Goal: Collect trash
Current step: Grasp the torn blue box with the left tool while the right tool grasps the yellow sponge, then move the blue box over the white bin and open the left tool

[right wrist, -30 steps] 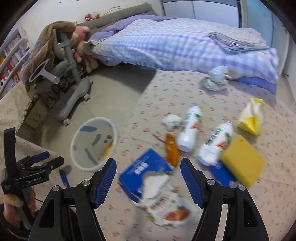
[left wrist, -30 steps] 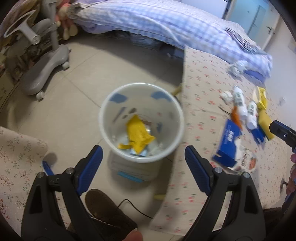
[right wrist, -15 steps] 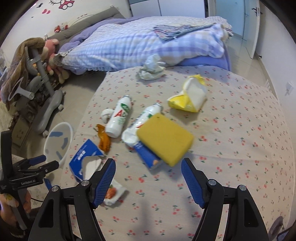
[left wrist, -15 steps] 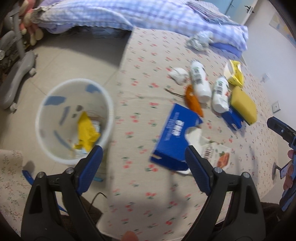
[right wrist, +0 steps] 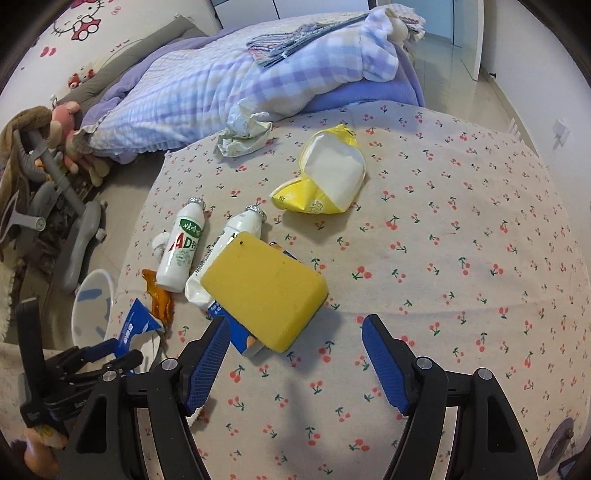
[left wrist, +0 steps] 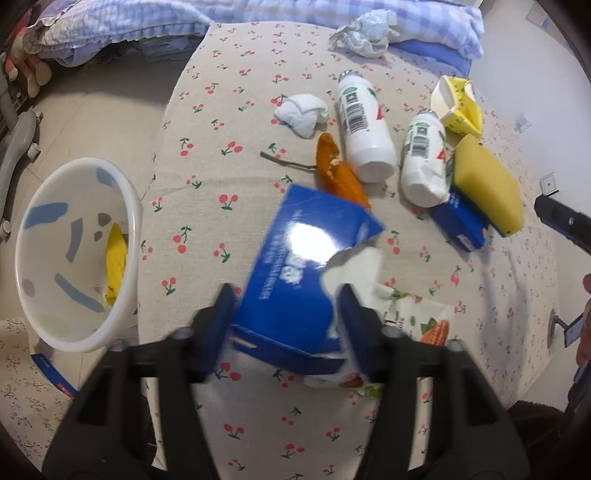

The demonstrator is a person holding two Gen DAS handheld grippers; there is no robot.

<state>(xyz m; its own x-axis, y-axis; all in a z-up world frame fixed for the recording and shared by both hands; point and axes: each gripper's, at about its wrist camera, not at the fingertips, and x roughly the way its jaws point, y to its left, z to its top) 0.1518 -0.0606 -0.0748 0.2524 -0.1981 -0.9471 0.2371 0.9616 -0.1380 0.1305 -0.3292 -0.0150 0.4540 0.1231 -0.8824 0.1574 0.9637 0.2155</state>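
Observation:
My left gripper [left wrist: 286, 317] has its blue fingers on both sides of a torn blue tissue box [left wrist: 303, 258] that lies on the cherry-print table; the fingers look pressed against its sides. The box also shows in the right wrist view [right wrist: 135, 328]. The white trash bin [left wrist: 74, 254] with a yellow wrapper inside stands on the floor to the left. My right gripper [right wrist: 295, 354] is open and empty, just in front of a yellow sponge [right wrist: 264, 290]. Two white bottles [right wrist: 183, 249] and a yellow bag [right wrist: 325, 184] lie beyond.
An orange peel [left wrist: 338, 173], crumpled tissue [left wrist: 303, 112], crumpled paper [left wrist: 364, 33] and a snack wrapper [left wrist: 413, 325] lie on the table [right wrist: 461, 240]. A bed [right wrist: 240, 81] stands behind it. A grey chair base [right wrist: 81, 240] stands on the floor at the left.
My left gripper swung from above the bin over to the table and narrowed around the blue box. My right gripper moved right, towards the sponge, and stayed open.

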